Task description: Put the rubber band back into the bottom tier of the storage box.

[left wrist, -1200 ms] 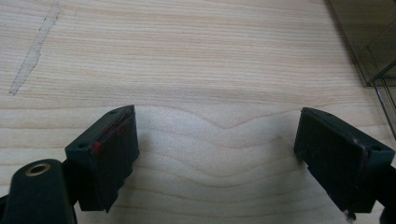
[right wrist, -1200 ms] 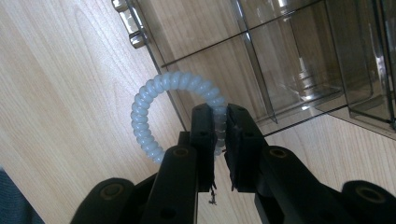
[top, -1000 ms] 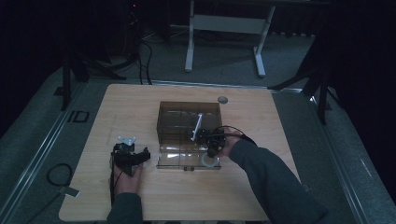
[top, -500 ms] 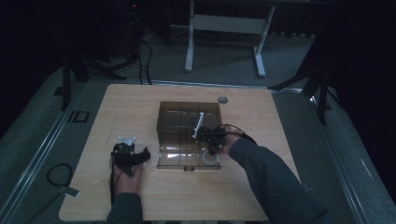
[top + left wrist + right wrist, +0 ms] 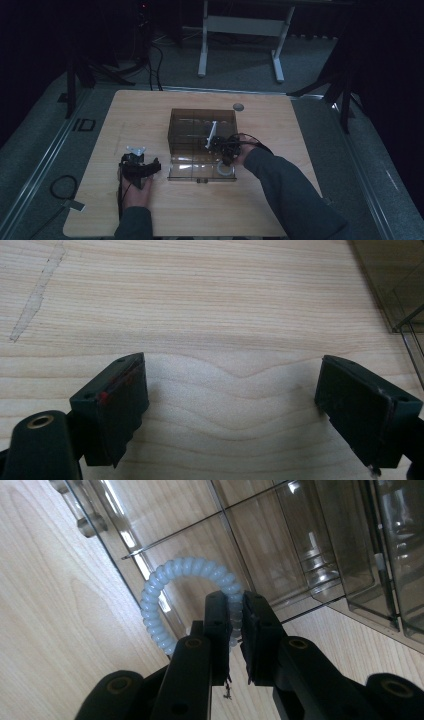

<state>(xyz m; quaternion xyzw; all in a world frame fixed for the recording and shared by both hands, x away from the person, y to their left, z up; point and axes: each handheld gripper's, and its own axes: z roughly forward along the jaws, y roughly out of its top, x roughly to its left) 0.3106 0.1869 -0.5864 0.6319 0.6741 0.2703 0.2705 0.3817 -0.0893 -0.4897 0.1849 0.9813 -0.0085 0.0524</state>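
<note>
A pale spiral ring (image 5: 159, 596) hangs over the open clear lid (image 5: 190, 545) of a brown see-through compartment box (image 5: 325, 540). My right gripper (image 5: 236, 615) is shut on the ring's near side. From above, the ring (image 5: 225, 169) lies over the lid's right end (image 5: 190, 173), just below the right gripper (image 5: 224, 150), in front of the box (image 5: 200, 114). My left gripper (image 5: 143, 165) rests on the table left of the lid. Its jaws (image 5: 232, 390) stand wide open over bare wood with nothing between them.
A pale stick-like piece (image 5: 211, 134) shows in the box's right part. A small round grey disc (image 5: 238, 106) lies behind the box. The box corner (image 5: 400, 285) is at the upper right of the left gripper view. Bare wooden table (image 5: 140, 120) surrounds everything.
The right gripper and the ring have shifted very slightly to the right over the lid. The left gripper has stayed still.
</note>
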